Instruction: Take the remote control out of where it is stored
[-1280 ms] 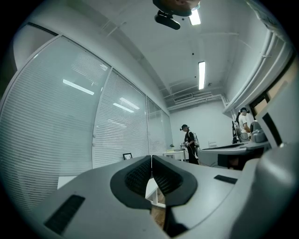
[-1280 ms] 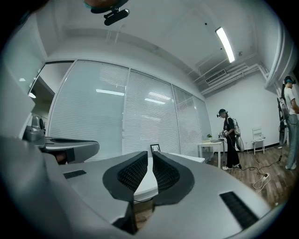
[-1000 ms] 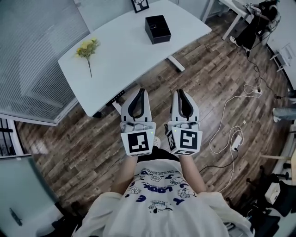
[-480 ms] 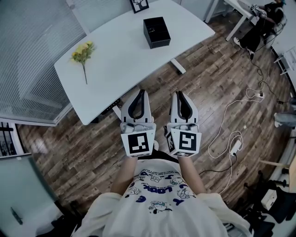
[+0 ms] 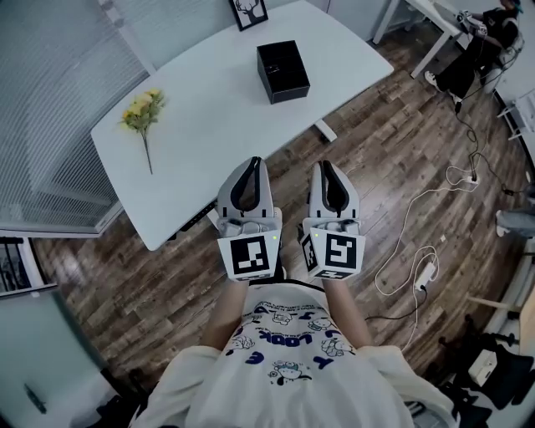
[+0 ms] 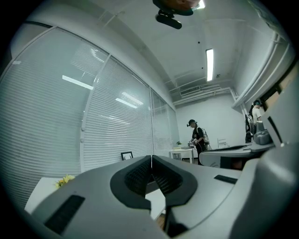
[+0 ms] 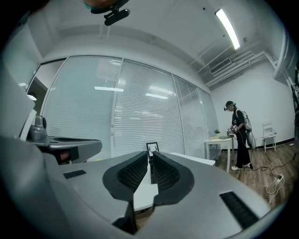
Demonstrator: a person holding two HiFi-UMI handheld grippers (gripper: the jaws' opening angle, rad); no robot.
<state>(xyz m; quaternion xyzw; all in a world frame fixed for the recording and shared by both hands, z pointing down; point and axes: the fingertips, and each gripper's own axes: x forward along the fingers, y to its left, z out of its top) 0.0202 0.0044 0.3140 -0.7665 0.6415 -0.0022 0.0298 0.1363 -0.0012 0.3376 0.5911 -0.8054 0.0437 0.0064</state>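
A black box (image 5: 282, 71) stands closed on the white table (image 5: 217, 125), towards its far side. No remote control shows in any view. My left gripper (image 5: 251, 161) and right gripper (image 5: 324, 165) are held side by side over the wooden floor, just short of the table's near edge, both pointing at it. The left gripper (image 6: 151, 158) has its jaws pressed together, with nothing between them. The right gripper (image 7: 150, 154) has its jaws meeting at the tips, also with nothing between them.
A yellow flower stem (image 5: 140, 113) lies on the table's left part, and a small picture frame (image 5: 248, 10) stands at its back edge. White cables and a power strip (image 5: 426, 259) trail on the floor to the right. Another person (image 7: 238, 135) stands by a far desk.
The table and black box have slid a little lower in the head view, so I am slightly closer. Both grippers keep the same pose and stay shut.
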